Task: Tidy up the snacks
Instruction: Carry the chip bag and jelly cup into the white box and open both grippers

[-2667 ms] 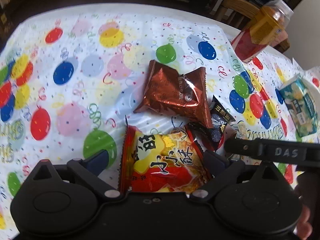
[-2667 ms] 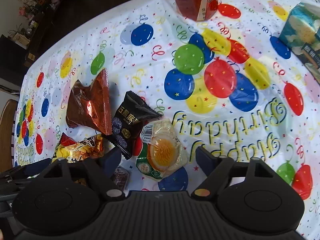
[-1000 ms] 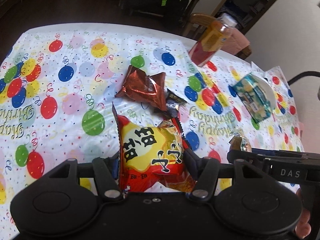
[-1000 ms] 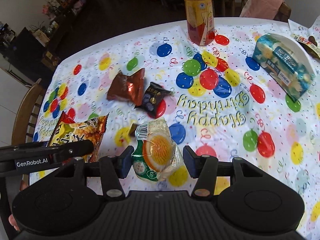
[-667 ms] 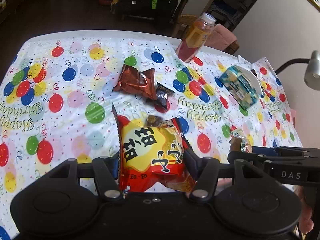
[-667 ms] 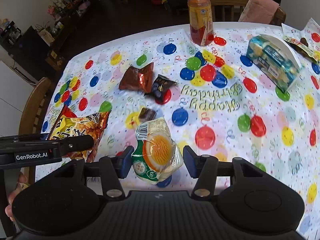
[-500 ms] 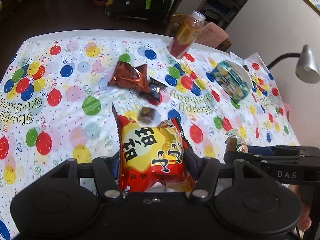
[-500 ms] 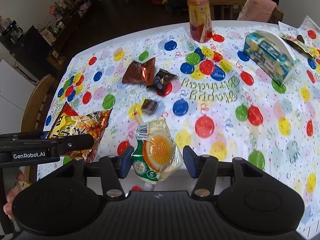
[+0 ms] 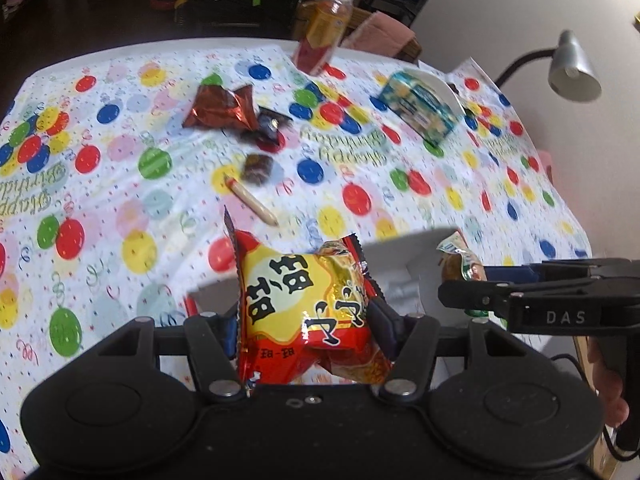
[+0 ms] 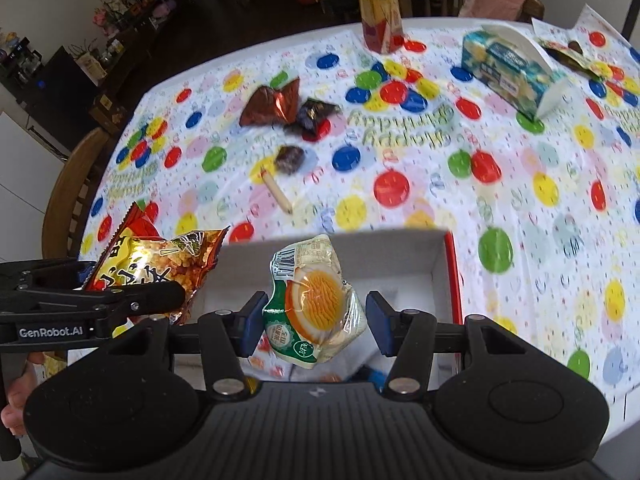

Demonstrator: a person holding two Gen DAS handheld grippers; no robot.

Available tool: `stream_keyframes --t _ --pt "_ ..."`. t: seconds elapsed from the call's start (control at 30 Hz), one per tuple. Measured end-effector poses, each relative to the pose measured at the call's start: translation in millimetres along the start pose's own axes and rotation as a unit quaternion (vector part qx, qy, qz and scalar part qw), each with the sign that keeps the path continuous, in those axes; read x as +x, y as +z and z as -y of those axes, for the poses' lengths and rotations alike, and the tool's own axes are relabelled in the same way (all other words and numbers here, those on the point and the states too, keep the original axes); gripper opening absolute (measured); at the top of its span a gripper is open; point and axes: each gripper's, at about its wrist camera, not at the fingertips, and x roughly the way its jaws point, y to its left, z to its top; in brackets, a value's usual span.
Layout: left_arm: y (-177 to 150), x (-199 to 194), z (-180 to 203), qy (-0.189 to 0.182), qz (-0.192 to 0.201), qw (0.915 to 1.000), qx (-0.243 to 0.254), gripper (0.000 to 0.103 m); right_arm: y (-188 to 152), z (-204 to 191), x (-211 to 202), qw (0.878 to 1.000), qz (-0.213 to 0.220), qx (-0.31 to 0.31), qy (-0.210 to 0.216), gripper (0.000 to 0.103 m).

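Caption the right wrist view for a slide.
Right gripper holds an egg packet over an open box; left gripper holds a chip bag beside it.

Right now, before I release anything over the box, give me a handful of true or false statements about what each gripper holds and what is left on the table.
1. The left gripper is shut on the red and yellow snack bag. True.
2. The right gripper is open and holds nothing. False: it is shut on the egg snack packet.
3. The egg snack packet hangs above the open box. True.
4. The drink bottle lies on its side. False: it stands upright at the far edge of the table.
5. The brown foil packet is already in the box. False: it lies on the balloon tablecloth.
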Motion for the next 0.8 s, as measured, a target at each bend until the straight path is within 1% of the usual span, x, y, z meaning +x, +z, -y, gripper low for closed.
stream_keyframes --t 0.4,0.57,0.7,0.8 --pt "-43 20 20 0.000 -0.025 0.9986 0.047 0.060 -52 10 17 0.999 -0.026 0.007 -0.025 0.053" --pt "-56 31 31 0.004 -0.031 0.9969 0.072 0.060 -68 12 26 0.999 -0.033 0.003 -0.035 0.053" --pt "-65 40 36 0.012 -0.028 0.9952 0.093 0.060 -79 14 35 0.998 -0.041 0.000 -0.043 0.053" --pt "-69 47 37 0.012 -0.033 0.9948 0.095 0.060 -84 16 40 0.998 -0.047 -0.001 -0.046 0.053"
